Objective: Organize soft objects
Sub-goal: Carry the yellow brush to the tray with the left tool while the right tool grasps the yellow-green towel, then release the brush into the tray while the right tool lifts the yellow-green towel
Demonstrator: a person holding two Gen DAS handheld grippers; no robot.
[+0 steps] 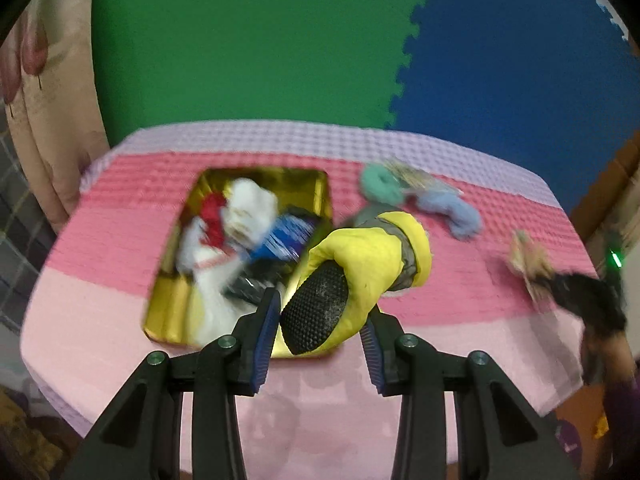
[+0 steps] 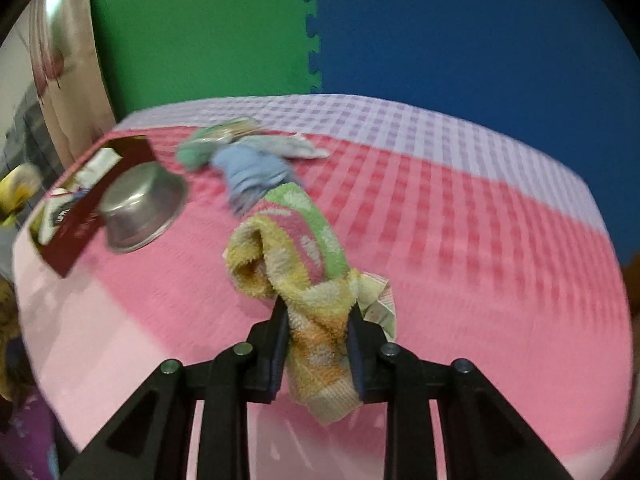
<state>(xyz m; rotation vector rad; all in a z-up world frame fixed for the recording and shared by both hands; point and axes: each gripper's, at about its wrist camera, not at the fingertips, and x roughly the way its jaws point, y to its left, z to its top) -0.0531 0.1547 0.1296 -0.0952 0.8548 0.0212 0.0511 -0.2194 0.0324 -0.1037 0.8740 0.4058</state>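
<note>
My left gripper (image 1: 320, 316) is shut on a yellow glove with a black grip patch (image 1: 360, 264) and holds it over the near right corner of a gold tin (image 1: 168, 316). The tin holds white, red and blue soft things (image 1: 244, 216). My right gripper (image 2: 318, 320) is shut on a striped yellow, pink and green towel (image 2: 296, 248) that trails onto the pink cloth. It shows far right in the left wrist view (image 1: 588, 296). A teal cloth (image 1: 380, 184) and a light blue cloth (image 1: 456, 208) lie beyond, also in the right wrist view (image 2: 252, 168).
A table under a pink and lilac checked cloth (image 2: 460, 220). A steel bowl (image 2: 140, 208) lies tipped next to the tin's dark red side (image 2: 76, 240). Green and blue foam mats (image 1: 248, 40) cover the wall behind. A curtain (image 1: 52, 120) hangs at the left.
</note>
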